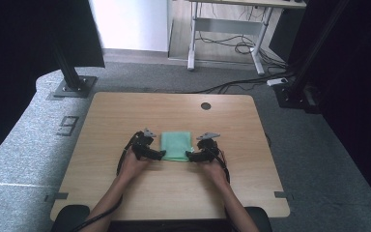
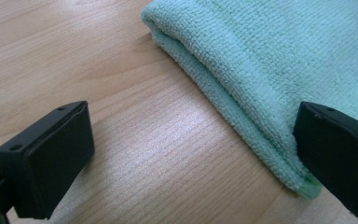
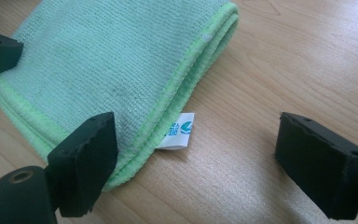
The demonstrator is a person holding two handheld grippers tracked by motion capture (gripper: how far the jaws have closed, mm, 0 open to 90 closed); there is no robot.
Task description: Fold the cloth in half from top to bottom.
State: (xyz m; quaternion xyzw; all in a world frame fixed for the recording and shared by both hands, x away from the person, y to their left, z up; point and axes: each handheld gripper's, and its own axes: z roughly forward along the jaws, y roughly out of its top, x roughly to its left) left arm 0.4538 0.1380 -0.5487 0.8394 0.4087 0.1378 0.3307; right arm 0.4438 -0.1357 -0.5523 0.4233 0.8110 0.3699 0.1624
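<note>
A folded light-green cloth (image 1: 176, 146) lies flat on the wooden table (image 1: 125, 116), near its middle. My left gripper (image 1: 160, 155) is at the cloth's near left corner and my right gripper (image 1: 191, 155) at its near right corner. In the left gripper view the left gripper (image 2: 193, 140) is open wide, one jaw over bare wood and the other over the cloth (image 2: 270, 60) at its folded edge. In the right gripper view the right gripper (image 3: 200, 158) is open, straddling the cloth's (image 3: 116, 60) stitched corner and a small white label (image 3: 179, 130). Nothing is gripped.
A round cable hole (image 1: 206, 106) sits at the table's far edge. Beyond the table stand a black post base (image 1: 72, 87) on the left, a desk frame (image 1: 227, 34) with floor cables, and another post base (image 1: 294, 94) on the right. The person's forearms come in from the table's near edge.
</note>
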